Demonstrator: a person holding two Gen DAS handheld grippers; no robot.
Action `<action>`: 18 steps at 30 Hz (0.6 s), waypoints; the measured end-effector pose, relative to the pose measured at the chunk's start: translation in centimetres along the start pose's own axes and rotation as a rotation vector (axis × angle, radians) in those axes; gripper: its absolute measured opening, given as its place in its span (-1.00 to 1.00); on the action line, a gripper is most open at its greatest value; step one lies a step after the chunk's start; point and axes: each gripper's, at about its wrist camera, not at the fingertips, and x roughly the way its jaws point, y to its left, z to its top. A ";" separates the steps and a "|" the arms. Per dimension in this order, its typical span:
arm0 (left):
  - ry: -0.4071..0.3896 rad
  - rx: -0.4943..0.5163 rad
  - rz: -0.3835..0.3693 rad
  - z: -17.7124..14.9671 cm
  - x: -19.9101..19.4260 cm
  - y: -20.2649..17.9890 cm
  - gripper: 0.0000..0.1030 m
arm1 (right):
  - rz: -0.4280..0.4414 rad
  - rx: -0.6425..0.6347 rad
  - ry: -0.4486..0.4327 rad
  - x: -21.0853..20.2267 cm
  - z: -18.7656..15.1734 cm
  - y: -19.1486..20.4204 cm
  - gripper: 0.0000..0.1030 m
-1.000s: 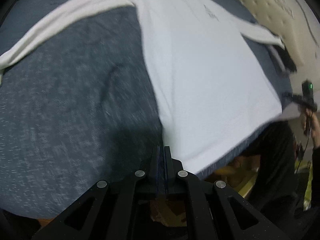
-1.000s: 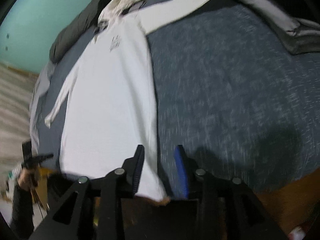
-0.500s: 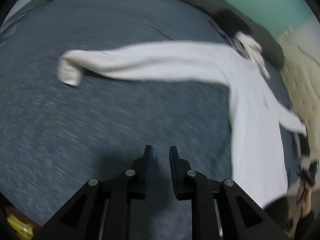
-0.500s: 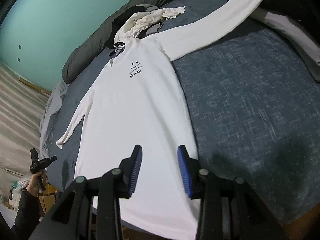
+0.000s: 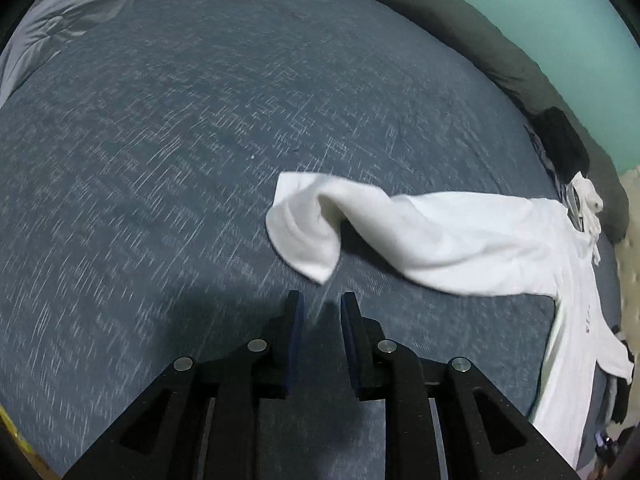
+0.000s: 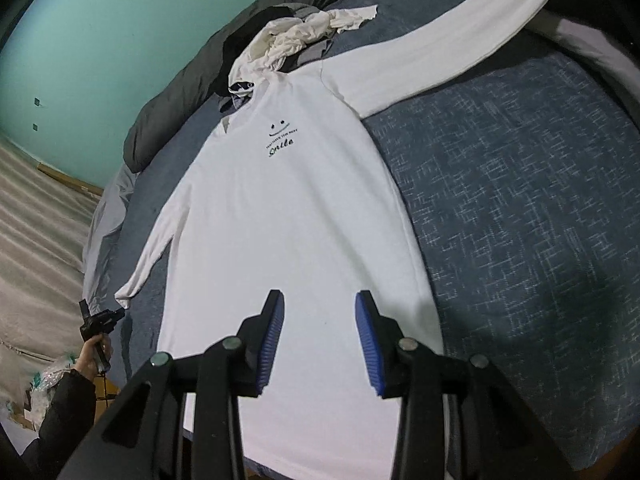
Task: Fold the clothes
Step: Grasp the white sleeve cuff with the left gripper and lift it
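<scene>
Teal wall (image 6: 100, 40) behind, bed under a blue-grey woven cover (image 5: 160, 160), grey duvet (image 5: 460, 32) bunched at the far edge. White long-sleeved hooded top (image 6: 288, 220) lies face up and flat, "Smile" print showing, both sleeves spread wide.

Change over the last second: left gripper (image 5: 322, 308) went from jaws pressed together at the hem corner to a spot just short of the far sleeve's cuff (image 5: 304, 228). Jaws have just been opening; now a narrow gap, nothing between them, only bed cover below. That cuff is curled and partly flipped over, not lying flat.

Right gripper (image 6: 318, 308) hovers over the lower body of the top, jaws apart, empty.

Read: spreading is done, sleeve fold is next. Likely the left takes the cuff and carries it across the chest. Curled cuff may give a double layer, so a messy pinch.

Someone's hand (image 6: 94, 356) holds a small black device beside the bed.
</scene>
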 end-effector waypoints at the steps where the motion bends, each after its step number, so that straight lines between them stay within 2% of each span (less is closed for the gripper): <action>1: -0.002 0.006 0.003 0.2 0.2 -0.1 -0.59 | -0.006 -0.001 0.004 0.3 0.1 0.0 -0.28; 9: -0.007 0.003 0.000 1.3 1.7 -0.2 -0.60 | -0.015 -0.015 0.035 2.2 0.3 1.2 -0.28; 10: -0.009 0.008 0.000 1.6 1.6 0.0 -0.67 | -0.015 -0.024 0.039 2.4 0.3 1.6 -0.28; 11: -0.010 0.019 0.007 1.7 1.5 0.1 -0.82 | -0.013 -0.033 0.043 2.5 0.3 1.9 -0.28; 18: -0.043 0.088 0.031 2.8 -2.9 0.5 -0.90 | 0.014 -0.071 0.048 2.4 0.3 3.6 -0.28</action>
